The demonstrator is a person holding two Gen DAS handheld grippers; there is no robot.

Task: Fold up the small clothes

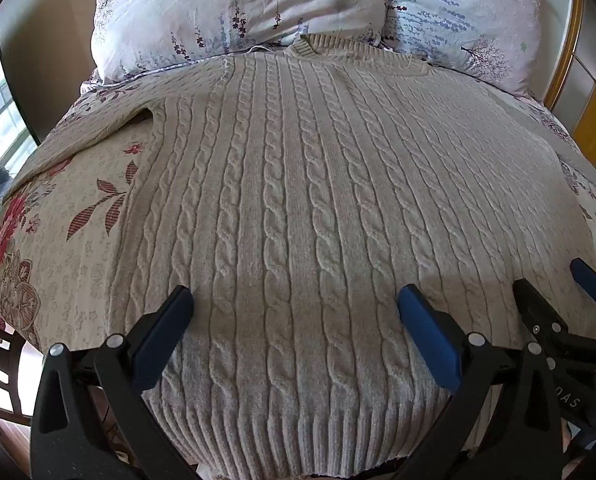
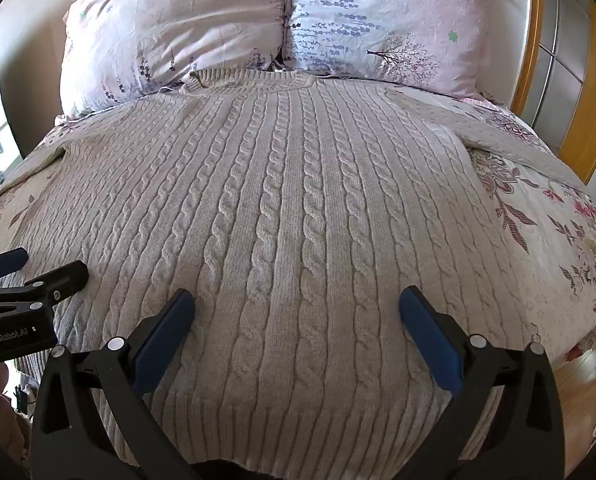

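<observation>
Both grippers are held wide open above the lower part of a cream cable-knit sweater [image 1: 298,200], and nothing is gripped by them. Between the blue pads of the left gripper [image 1: 296,300] only the knitted fabric below is seen; the same is seen for the right gripper [image 2: 298,300]. The two grippers are kept side by side, near the ribbed hem [image 2: 298,432]. The sweater is spread flat on a flowered bedspread [image 1: 58,240], with its collar [image 2: 254,80] placed just beside two pillows [image 2: 378,20]. One sleeve [image 2: 518,136] is stretched out to the side.
</observation>
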